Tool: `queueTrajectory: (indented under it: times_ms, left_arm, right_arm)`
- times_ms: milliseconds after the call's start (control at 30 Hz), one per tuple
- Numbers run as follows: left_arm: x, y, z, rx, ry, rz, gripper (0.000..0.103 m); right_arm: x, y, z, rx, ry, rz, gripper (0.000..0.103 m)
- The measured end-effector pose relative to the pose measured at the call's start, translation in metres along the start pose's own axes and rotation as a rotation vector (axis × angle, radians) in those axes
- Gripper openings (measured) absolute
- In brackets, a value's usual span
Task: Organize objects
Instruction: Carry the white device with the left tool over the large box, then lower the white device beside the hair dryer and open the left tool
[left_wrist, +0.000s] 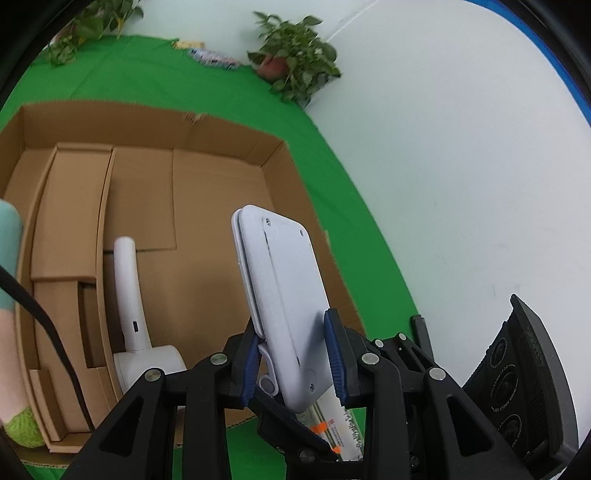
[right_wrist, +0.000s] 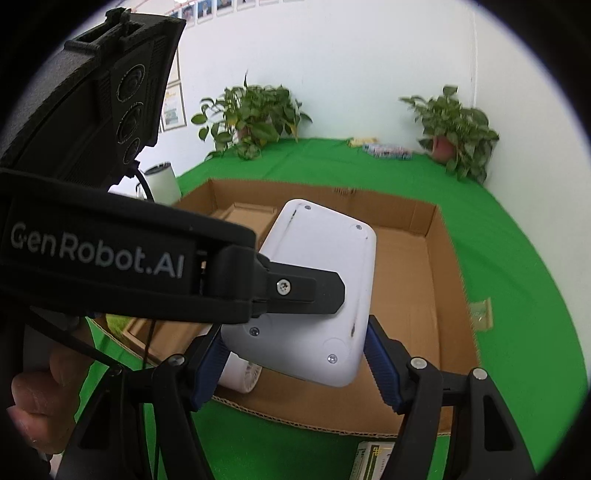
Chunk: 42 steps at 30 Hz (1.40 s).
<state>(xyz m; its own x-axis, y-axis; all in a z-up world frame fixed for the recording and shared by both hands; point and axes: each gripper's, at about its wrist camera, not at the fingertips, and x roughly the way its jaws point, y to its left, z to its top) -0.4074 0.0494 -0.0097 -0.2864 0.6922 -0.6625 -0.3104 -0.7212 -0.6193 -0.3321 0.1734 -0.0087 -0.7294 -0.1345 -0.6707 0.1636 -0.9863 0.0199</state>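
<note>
Lighting: bright, even, diffuse; soft shadows inside the open brown cardboard box (left_wrist: 155, 206). Distortion: strong fisheye bending, black vignette at frame corners. Blur: leafy green potted plant (right_wrist: 456, 127) at upper right smeared; near black gripper parts soft.

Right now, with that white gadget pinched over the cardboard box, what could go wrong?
1. The left hand-held gripper pinches only the lower end of the white device, so it could pivot or slip.
2. The right hand-held gripper is open around the same device; closing could knock it loose.
3. If dropped, it might hit the white handheld fan already lying in the cardboard box.
</note>
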Motion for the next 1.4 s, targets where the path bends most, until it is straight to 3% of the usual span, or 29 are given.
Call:
queueTrajectory:
  times_ms: [200, 900, 1267, 1400]
  left_arm:
    - [0.025, 0.026, 0.003, -0.050, 0.037, 0.025, 0.029]
    - [0.057, 0.096, 0.034, -0.189, 0.100, 0.051, 0.028]
    - [0.073, 0.095, 0.041, -0.201, 0.126, 0.085, 0.027]
    - [0.070, 0.096, 0.039, -0.205, 0.118, 0.055, 0.031]
  right_arm:
    - [0.034, -0.014, -0.003, 0.012, 0.095, 0.034, 0.062]
    - [0.075, -0.013, 0.000, 0.022, 0.241, 0.124, 0.062]
    - [0.083, -0.021, -0.005, 0.060, 0.284, 0.179, 0.064]
    - [0.087, -0.029, -0.009, 0.116, 0.319, 0.233, 0.064]
